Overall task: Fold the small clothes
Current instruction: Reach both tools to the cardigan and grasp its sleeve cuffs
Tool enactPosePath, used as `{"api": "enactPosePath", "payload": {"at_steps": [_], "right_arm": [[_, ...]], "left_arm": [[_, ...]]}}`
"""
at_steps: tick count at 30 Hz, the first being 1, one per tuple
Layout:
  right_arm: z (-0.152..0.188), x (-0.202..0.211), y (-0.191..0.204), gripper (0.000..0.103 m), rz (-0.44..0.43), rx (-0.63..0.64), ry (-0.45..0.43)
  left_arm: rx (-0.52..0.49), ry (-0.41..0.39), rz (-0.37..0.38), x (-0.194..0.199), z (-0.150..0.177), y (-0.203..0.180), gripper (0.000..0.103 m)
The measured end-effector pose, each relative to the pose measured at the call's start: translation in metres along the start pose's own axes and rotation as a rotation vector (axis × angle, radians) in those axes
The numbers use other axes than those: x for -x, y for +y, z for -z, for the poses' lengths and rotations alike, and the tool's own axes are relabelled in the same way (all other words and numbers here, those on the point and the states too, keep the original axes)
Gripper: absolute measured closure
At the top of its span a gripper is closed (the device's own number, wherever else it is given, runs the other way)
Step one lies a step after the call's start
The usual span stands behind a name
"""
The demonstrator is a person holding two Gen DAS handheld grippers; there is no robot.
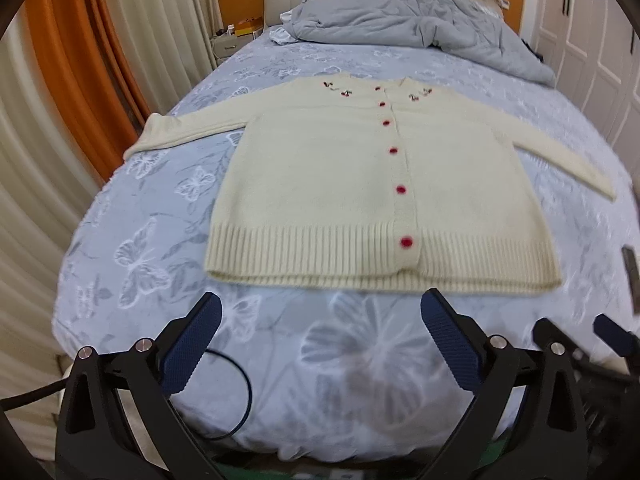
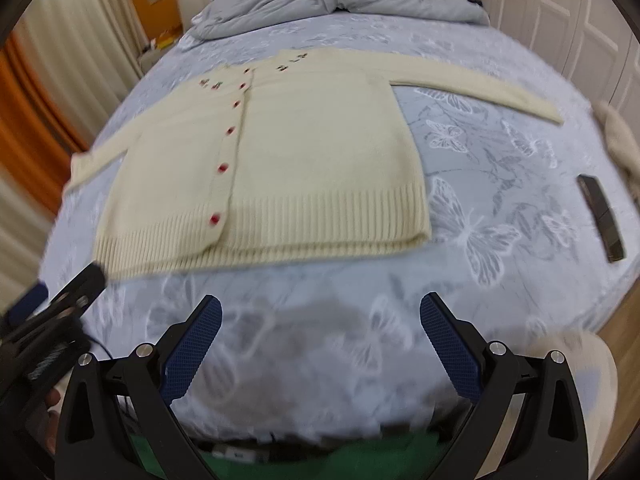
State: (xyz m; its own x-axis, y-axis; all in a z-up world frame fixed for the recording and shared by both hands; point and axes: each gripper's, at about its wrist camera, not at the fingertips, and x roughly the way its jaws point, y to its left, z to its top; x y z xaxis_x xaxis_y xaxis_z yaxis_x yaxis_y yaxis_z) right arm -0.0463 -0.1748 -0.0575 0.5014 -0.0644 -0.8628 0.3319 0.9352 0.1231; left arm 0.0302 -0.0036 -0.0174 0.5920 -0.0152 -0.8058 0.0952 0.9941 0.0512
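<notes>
A small cream knitted cardigan with red buttons lies flat and face up on the bed, both sleeves spread out to the sides. It appears again in the right wrist view as the cardigan. My left gripper hovers open just short of the ribbed hem, nothing between its blue pads. My right gripper is open too, near the bed's front edge, below the hem's right part. The right gripper's tips show at the lower right of the left wrist view. The left gripper shows at the left of the right wrist view.
The bed has a pale blue butterfly sheet. A rumpled grey duvet lies at the headboard end. A dark flat remote-like object rests on the right side of the bed. A black cable loops at the front edge. Curtains hang left, wardrobe doors right.
</notes>
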Motion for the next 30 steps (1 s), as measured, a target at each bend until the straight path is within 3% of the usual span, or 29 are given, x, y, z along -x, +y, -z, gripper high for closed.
{"api": "enactPosePath", "payload": {"at_steps": [2,8,14,20,24,27,29,30], "right_arm": [[-0.024,-0.011,-0.026,0.005,0.015,-0.033,-0.006],[-0.134,-0.065,-0.153,0.005,0.107,-0.197,-0.055],[-0.229,-0.135,-0.286,0.007,0.099,-0.487,-0.073],[-0.268,-0.178,-0.354,0.009,0.118,-0.681,-0.101],[-0.279,-0.199,-0.376,0.035,0.133,-0.750,-0.112],[-0.295,-0.204,-0.372,0.094,0.178,-0.699,-0.122],[-0.305,-0.188,-0.360,0.094,0.146,-0.679,-0.196],[-0.318,-0.171,-0.342,0.095,0.085,-0.631,-0.274]], "left_arm": [[0.023,-0.012,0.023,-0.006,-0.011,0.002,0.005],[0.078,-0.020,0.053,-0.037,-0.041,0.003,0.005],[0.127,0.014,0.030,-0.073,-0.065,-0.001,0.005],[0.124,0.036,0.012,-0.096,-0.078,-0.003,0.005],[0.116,0.042,0.006,-0.109,-0.085,-0.002,0.005],[0.120,0.043,0.001,-0.118,-0.090,0.000,0.005],[0.132,0.042,0.005,-0.122,-0.094,0.005,0.005],[0.140,0.040,0.007,-0.124,-0.096,0.007,0.005]]}}
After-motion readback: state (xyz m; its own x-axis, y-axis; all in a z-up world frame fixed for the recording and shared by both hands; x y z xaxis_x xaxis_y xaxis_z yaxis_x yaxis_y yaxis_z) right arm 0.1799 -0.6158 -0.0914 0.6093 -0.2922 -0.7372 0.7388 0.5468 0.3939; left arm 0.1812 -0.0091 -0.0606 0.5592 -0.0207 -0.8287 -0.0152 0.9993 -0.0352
